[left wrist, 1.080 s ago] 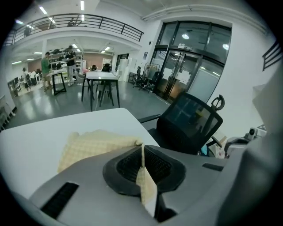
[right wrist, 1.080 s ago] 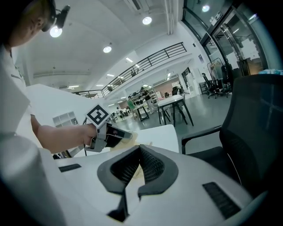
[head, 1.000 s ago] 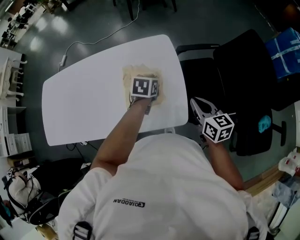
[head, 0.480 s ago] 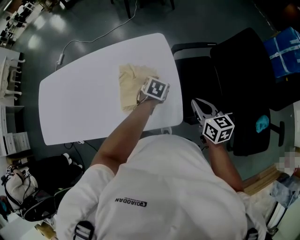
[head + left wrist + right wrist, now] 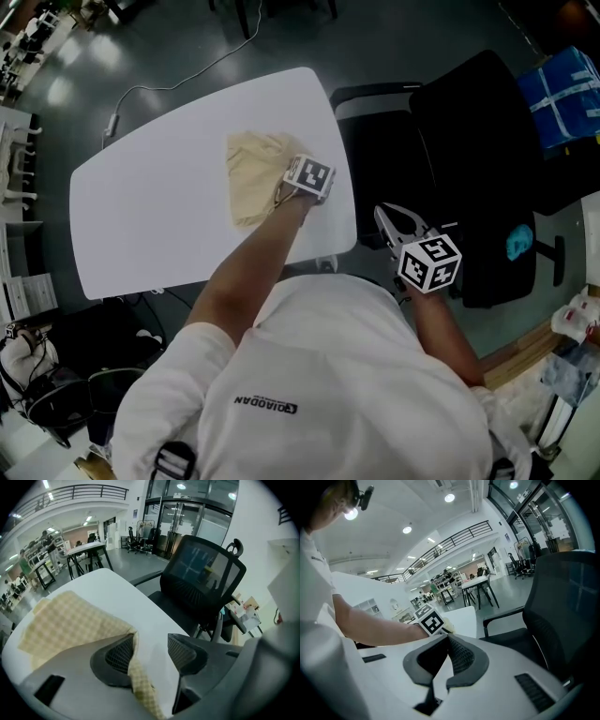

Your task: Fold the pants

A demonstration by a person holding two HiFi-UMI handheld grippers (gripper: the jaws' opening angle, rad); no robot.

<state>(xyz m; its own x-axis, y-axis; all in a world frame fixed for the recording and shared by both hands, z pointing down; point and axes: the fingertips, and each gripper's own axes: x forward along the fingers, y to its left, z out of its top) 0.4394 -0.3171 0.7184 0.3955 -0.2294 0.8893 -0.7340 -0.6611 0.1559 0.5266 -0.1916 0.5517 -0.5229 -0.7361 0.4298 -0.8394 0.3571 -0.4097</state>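
Pale checked pants (image 5: 251, 178), folded, lying on white table (image 5: 159, 216) near its right end. Left gripper (image 5: 150, 651): jaws just opened, wide apart, loose cloth edge between them unpressed, likely releasing a laid fold. Right gripper (image 5: 447, 653): jaws together, empty, parked off-table beside office chair (image 5: 469, 169), seemingly idle

My left gripper's (image 5: 151, 645) jaws, just opened, are standing over the table (image 5: 117, 585) with an edge of the pants (image 5: 70, 620) lying between them, against the left jaw; the rest is spreading left and ahead. A chair (image 5: 199, 581) is sitting ahead-right, beyond the table. My right gripper's (image 5: 447, 641) closed jaws are hanging beside the table, chair to their right.
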